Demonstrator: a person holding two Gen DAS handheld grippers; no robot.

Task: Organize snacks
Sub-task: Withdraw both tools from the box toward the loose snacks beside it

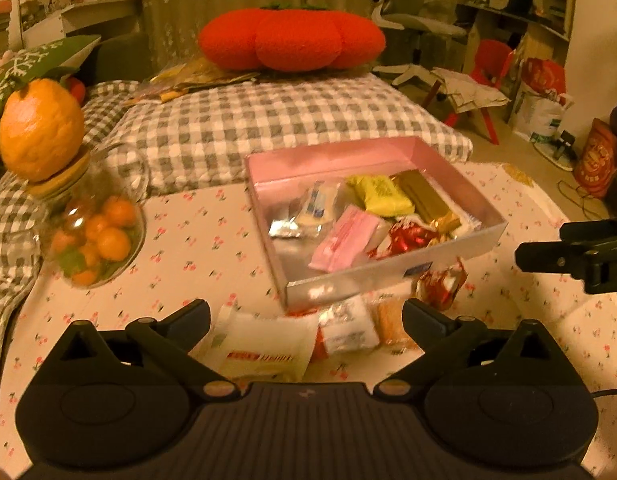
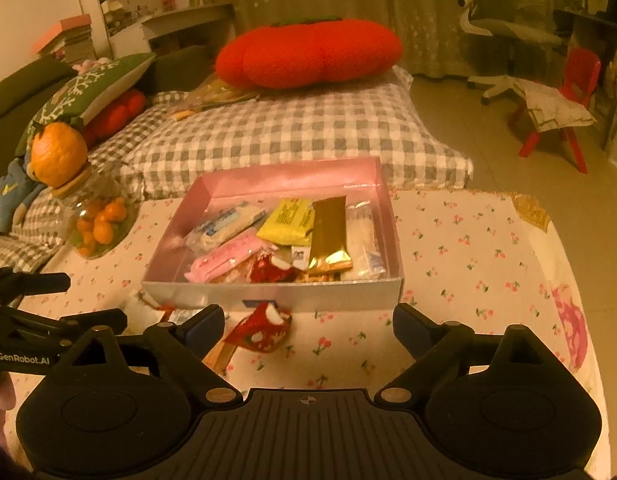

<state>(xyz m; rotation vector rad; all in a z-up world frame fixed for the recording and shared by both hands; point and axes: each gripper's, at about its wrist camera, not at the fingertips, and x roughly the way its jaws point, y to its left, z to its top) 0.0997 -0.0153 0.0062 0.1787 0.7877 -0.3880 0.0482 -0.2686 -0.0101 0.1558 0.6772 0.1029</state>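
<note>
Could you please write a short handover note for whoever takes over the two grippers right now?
Left gripper: open, holding nothing, above loose packets.
Right gripper: open, empty, over the red wrapped snack.
Pink box on the cherry-print table already holds several snacks, among them a yellow packet, a gold packet and a pink packet.
Left: the red snack, the white packet and small packets in front of the box.

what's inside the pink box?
The pink box holds wrapped snacks: a yellow packet, gold packet, pink packet, red wrapper, and clear and white ones. Whatever lies beneath the pile is covered.
</note>
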